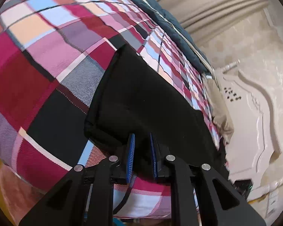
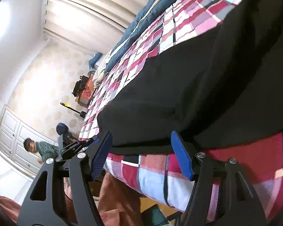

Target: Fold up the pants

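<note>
Black pants (image 2: 188,79) lie on the plaid bedspread (image 1: 47,56), long axis running ahead. The right gripper (image 2: 141,156) straddles their near edge, jaws wide; the left gripper (image 1: 142,156), narrow, holds nothing.

We note both wrist views sit low and close at the bed's (image 1: 47,60) near edge, tilted, facing across it; they share the black pants (image 1: 141,98) and plaid cover.
</note>
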{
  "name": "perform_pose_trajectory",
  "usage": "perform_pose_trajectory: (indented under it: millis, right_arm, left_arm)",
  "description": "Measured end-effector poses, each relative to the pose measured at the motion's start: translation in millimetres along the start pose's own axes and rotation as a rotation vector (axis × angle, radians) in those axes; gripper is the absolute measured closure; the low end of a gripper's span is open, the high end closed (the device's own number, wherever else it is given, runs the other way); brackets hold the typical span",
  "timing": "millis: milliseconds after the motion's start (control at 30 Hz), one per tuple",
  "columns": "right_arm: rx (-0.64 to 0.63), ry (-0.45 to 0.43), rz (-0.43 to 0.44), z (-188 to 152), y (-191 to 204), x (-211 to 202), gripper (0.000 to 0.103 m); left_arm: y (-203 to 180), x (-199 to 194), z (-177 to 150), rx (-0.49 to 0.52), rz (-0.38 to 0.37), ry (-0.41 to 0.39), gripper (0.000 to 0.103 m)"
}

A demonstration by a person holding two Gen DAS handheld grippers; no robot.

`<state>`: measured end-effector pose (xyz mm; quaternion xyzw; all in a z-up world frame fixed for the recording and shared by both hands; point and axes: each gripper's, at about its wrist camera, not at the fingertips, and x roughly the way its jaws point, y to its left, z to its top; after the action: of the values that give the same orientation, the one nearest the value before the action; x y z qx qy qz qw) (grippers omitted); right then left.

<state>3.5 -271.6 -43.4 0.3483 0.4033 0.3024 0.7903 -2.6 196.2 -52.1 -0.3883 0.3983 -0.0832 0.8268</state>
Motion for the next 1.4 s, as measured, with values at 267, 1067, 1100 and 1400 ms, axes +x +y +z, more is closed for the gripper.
perform_pose_trajectory:
  millis: [267, 1067, 1100, 1400]
  right_arm:
    - [0.136, 0.076, 0.159, -15.3, 1.0, 41.0, 0.038]
    - [0.265, 0.065, 0.154, -24.2, 9.3, 77.5, 0.051]
    - [0.270, 0.065, 0.152, -24.4, 8.1, 77.7, 0.053]
    - [0.303, 0.061, 0.055, -32.5, -1.1, 81.4, 0.096]
  left_arm:
    - [2.8, -8.2, -8.4, -0.082, -0.026, -0.055, 0.087]
    - [14.7, -1.6, -6.0, -0.185, -0.036, -0.087, 0.068]
    - [17.0, 0.0, -5.3, -0.204, -0.047, -0.084, 0.068]
    - [19.6, -4.2, -8.5, -0.187, 0.007, -0.070, 0.093]
